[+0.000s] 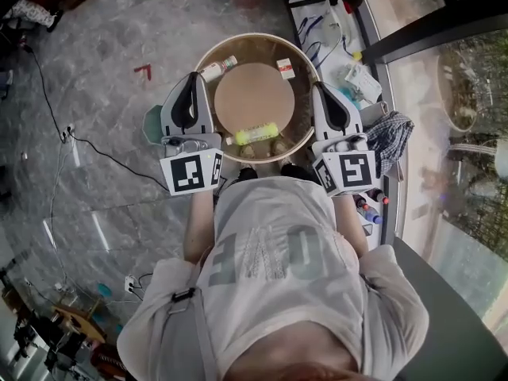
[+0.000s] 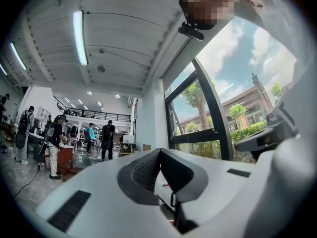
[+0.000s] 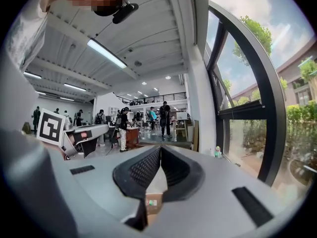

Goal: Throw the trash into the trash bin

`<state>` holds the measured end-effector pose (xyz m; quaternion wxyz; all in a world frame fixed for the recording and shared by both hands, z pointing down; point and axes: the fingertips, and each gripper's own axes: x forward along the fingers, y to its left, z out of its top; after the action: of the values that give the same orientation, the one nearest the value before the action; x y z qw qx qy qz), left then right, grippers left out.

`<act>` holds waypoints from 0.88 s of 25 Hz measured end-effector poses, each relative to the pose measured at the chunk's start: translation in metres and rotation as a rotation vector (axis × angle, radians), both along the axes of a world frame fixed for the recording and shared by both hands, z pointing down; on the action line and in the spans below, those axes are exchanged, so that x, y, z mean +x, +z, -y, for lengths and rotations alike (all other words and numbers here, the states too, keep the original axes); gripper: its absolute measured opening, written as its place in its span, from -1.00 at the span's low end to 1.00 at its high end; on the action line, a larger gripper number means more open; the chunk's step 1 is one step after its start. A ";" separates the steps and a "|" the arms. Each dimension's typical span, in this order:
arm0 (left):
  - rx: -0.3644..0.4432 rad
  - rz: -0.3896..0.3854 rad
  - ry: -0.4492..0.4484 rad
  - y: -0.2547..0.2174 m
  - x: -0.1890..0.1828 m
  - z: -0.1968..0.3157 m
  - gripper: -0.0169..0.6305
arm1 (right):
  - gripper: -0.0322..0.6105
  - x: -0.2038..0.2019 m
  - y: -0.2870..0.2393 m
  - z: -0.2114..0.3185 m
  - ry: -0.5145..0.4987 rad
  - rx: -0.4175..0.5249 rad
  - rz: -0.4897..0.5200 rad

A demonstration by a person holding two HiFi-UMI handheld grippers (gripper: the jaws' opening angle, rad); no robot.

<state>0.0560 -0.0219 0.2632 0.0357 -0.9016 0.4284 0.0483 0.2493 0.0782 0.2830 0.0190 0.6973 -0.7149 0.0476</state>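
Left claw (image 2: 159, 150) and right claw (image 3: 160, 148) clenched, empty; round table (image 1: 254, 36) partly hidden.

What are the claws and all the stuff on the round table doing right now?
left claw: shut, holding nothing
right claw: shut, holding nothing
yellow-green bottle: lying on its side near the person's edge of the table
white bottle: lying on its side at the far edge
small box: lying flat, untouched
round table: standing, trash on its rim
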 end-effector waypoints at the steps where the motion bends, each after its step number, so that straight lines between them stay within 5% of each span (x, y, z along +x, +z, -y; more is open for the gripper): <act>1: 0.006 0.000 0.002 -0.003 0.005 -0.001 -0.91 | -0.85 0.003 -0.004 0.004 -0.009 0.015 0.002; 8: 0.083 0.052 0.009 -0.021 0.038 -0.009 -0.91 | -0.85 0.011 -0.015 0.013 -0.074 0.041 -0.015; 14: 0.056 0.053 -0.060 0.002 0.020 -0.006 -0.89 | -0.85 0.004 0.001 0.015 -0.117 -0.029 -0.044; 15: 0.043 0.072 -0.050 0.011 0.018 -0.005 -0.80 | -0.85 0.003 0.004 0.016 -0.123 -0.040 -0.044; 17: 0.005 0.124 -0.019 0.038 0.017 -0.003 -0.30 | -0.85 -0.002 0.011 0.017 -0.142 -0.067 -0.037; 22: -0.203 0.303 0.077 0.167 0.010 -0.015 -0.18 | -0.85 -0.024 0.052 0.014 -0.251 -0.184 -0.043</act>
<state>0.0656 -0.0073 0.4300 0.0069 -0.9134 0.3857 -0.1301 0.2253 0.0640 0.3346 0.1040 0.5986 -0.7885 0.0954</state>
